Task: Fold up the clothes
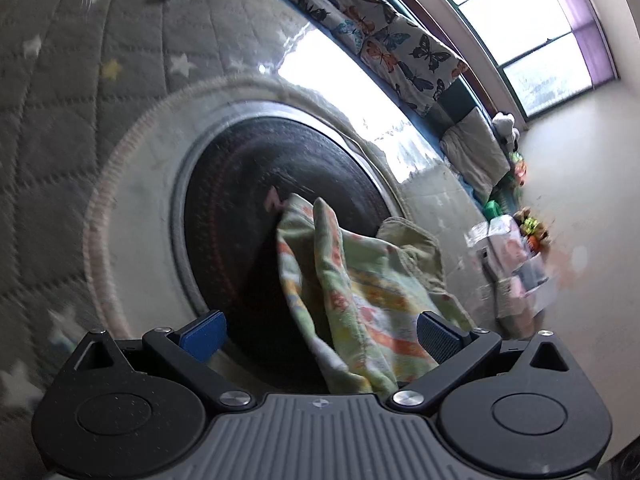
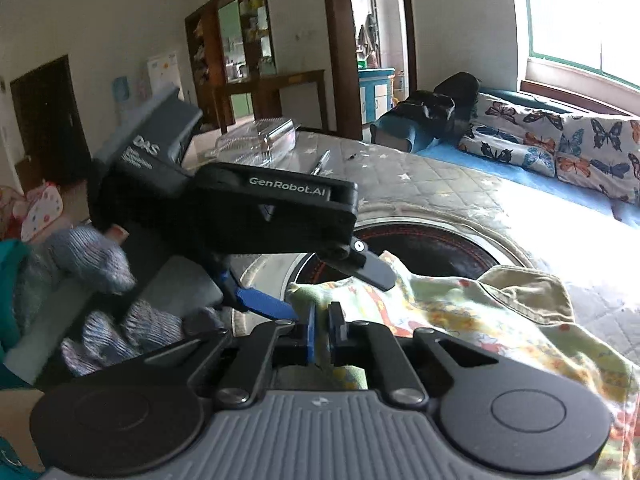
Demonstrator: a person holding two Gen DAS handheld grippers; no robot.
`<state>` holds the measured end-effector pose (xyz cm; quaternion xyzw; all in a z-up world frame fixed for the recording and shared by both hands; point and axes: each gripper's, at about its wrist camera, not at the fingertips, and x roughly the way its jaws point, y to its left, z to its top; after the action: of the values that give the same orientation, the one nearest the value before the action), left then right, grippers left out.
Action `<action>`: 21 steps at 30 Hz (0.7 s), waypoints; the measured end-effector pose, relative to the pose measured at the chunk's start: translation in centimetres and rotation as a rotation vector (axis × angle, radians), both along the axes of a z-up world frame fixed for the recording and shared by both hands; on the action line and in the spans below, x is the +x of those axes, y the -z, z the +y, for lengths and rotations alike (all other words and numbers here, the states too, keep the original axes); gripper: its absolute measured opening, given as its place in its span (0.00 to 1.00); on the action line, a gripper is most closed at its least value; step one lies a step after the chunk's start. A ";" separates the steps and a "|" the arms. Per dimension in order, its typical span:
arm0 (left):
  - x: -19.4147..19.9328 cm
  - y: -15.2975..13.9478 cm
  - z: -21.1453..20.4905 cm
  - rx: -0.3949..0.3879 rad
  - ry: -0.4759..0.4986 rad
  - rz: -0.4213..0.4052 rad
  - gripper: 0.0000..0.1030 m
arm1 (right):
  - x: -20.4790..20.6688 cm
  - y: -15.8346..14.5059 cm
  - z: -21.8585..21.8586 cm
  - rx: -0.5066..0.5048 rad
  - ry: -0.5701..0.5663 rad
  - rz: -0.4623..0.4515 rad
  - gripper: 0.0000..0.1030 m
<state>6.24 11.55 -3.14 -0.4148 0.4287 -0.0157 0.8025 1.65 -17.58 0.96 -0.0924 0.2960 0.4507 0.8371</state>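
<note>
In the left wrist view, we see our left hand-held gripper (image 1: pixel 320 334) gaping, the printed garment (image 1: pixel 360 300) at lower centre unpinched; it could slip away.

In the right wrist view, our right hand-held gripper (image 2: pixel 323 330) pinches one edge at lower centre; a tug could free it.

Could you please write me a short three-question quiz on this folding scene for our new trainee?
1. True or false: the right gripper is shut on the printed garment.
2. How do the left gripper's jaws stand? A open, B shut on the cloth, C out of view.
3. What pattern is on the cushions by the window?

Key: 1 true; 2 A, open with cloth hanging between the pads; 3 butterflies.
</note>
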 end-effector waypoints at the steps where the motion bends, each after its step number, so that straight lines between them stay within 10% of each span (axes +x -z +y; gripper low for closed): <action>1: 0.1 0.1 -0.2 -0.009 0.000 -0.004 1.00 | 0.0 0.0 -0.1 0.002 0.000 0.000 0.05; 6: 0.6 0.4 -0.8 -0.044 0.013 -0.027 0.86 | -0.3 0.3 -0.4 0.012 -0.013 0.016 0.05; 16: 1.0 1.5 -1.1 -0.020 0.029 -0.021 0.21 | 0.0 0.8 -1.7 0.016 0.009 0.041 0.09; 21: 0.8 1.7 -0.9 -0.016 0.030 -0.025 0.19 | 1.4 1.1 -4.6 0.016 0.123 0.046 0.21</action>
<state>7.04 10.60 -4.87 -0.4146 0.4249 -0.0366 0.8039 3.10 -22.18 -0.09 -0.0570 0.3167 0.4030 0.8568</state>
